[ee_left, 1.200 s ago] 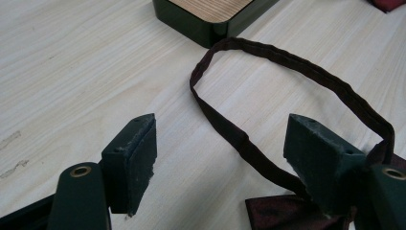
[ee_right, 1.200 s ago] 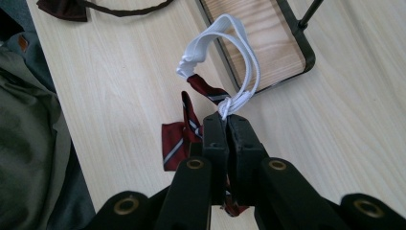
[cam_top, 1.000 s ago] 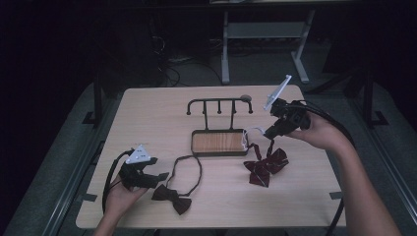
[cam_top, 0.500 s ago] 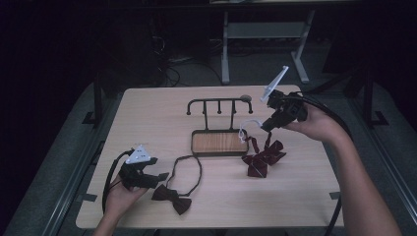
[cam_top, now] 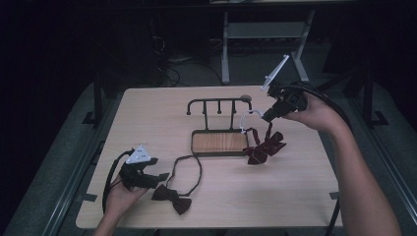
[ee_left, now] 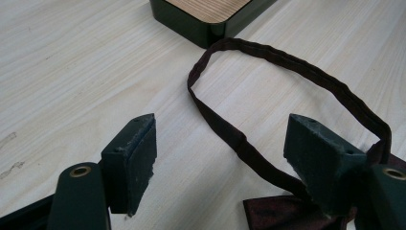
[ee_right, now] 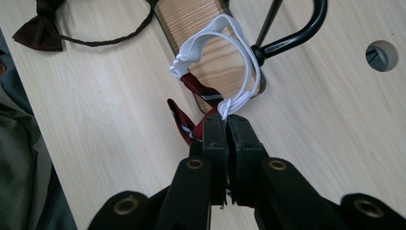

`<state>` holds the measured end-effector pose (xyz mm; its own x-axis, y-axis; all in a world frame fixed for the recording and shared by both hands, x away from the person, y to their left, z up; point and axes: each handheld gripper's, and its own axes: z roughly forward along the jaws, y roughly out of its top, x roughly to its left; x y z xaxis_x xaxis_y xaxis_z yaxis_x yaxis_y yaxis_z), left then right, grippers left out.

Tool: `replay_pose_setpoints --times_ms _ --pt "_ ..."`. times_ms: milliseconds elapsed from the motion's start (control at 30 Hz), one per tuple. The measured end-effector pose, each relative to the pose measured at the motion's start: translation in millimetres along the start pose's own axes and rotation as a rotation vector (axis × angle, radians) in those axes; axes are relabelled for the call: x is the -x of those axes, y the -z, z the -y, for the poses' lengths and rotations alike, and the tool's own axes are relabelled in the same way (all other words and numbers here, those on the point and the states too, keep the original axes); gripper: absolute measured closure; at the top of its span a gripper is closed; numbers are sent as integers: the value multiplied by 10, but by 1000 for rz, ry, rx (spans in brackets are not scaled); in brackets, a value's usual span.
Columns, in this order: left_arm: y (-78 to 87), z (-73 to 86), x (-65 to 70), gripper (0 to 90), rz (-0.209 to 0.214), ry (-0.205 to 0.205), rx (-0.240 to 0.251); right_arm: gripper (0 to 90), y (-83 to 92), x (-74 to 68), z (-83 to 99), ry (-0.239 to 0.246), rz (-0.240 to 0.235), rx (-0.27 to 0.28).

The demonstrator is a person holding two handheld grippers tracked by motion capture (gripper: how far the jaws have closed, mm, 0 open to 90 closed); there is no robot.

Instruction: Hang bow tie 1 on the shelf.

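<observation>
Above the worktop [cam_top: 147,113], the right tool [ee_right: 225,125] clenched a striped bow tie's [cam_top: 264,146] white loop [ee_right: 218,52] beside the rack [cam_top: 219,105]; the left tool [ee_left: 220,158] lay released.

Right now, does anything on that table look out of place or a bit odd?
Only mildly. The striped red bow tie dangles half lifted, its white elastic loop pinched in the right gripper near the rack. The dark bow tie lies flat by the open left gripper. Nothing looks spilled or damaged.

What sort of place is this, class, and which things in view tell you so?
Probably a lab or workshop set up for recording: a plain wooden table in a dark room, loose cables on the floor behind it, and a metal stand beyond.
</observation>
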<state>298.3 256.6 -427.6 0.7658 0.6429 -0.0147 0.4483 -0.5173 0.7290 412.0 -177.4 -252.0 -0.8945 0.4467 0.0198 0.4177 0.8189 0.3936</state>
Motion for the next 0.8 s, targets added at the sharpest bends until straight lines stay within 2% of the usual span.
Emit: replay_pose_setpoints --times_ms 533,800 --pt "0 -1 -2 270 7 -5 -6 864 12 207 -137 -39 24 -16" --pt "0 -4 8 270 7 -6 1 864 -9 274 -139 -59 22 -19"
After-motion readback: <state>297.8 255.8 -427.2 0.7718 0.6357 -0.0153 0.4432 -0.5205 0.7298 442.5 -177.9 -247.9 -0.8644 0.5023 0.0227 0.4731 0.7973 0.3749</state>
